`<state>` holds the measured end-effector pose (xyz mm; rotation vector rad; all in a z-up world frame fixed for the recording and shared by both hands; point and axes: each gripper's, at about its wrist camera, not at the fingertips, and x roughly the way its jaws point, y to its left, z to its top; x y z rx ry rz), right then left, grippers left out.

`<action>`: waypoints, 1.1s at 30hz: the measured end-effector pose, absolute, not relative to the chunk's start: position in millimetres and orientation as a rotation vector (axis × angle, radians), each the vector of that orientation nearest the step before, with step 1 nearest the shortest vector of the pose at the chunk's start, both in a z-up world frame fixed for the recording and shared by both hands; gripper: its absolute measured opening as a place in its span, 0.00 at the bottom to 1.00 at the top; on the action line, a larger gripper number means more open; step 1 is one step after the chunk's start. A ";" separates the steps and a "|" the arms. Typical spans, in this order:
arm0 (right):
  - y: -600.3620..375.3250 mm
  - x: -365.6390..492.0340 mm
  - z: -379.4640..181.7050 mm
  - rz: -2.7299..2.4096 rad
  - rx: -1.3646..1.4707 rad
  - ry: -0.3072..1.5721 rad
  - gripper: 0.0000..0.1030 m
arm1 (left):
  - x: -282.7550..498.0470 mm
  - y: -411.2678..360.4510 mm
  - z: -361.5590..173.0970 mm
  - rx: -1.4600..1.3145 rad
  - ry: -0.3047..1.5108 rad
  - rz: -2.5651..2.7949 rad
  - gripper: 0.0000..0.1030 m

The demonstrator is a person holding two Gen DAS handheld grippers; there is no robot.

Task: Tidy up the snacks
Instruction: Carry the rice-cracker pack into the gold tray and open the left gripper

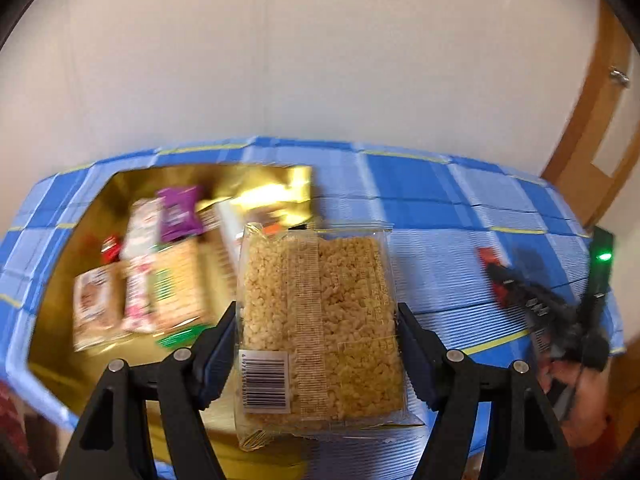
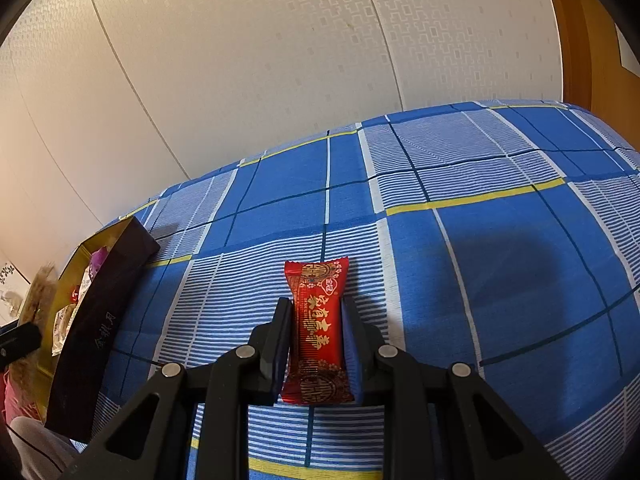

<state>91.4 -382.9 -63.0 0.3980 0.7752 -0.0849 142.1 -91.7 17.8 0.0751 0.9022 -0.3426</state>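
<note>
Snacks [image 1: 160,272] already fill the gold box [image 1: 60,300] at nine o'clock; the left gripper [image 1: 316,320] clamps a puffed-rice bar [image 1: 320,320] beside it, the right gripper [image 2: 316,344] pinches a red candy [image 2: 318,320], both unboxed.

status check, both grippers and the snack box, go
Left gripper shut on puffed-rice pack. Right gripper shut on red candy. Gold box part filled. Path clear.

Left gripper [image 1: 316,344] jaws clamped on something wide, right gripper [image 2: 316,320] jaws pinched narrow
</note>
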 end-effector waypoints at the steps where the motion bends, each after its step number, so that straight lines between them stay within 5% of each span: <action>1: -382.9 91.5 -63.0 -0.085 0.397 0.775 0.24 | 144.2 -79.9 15.1 0.075 0.912 -0.317 0.71; 16: -382.8 90.7 -63.4 -0.082 0.402 0.770 0.24 | 168.8 39.0 -28.1 -0.035 1.017 -0.046 0.71; 33: -312.1 78.1 -36.6 0.118 0.250 0.678 0.24 | 150.9 54.3 -37.3 0.010 0.904 -0.066 0.70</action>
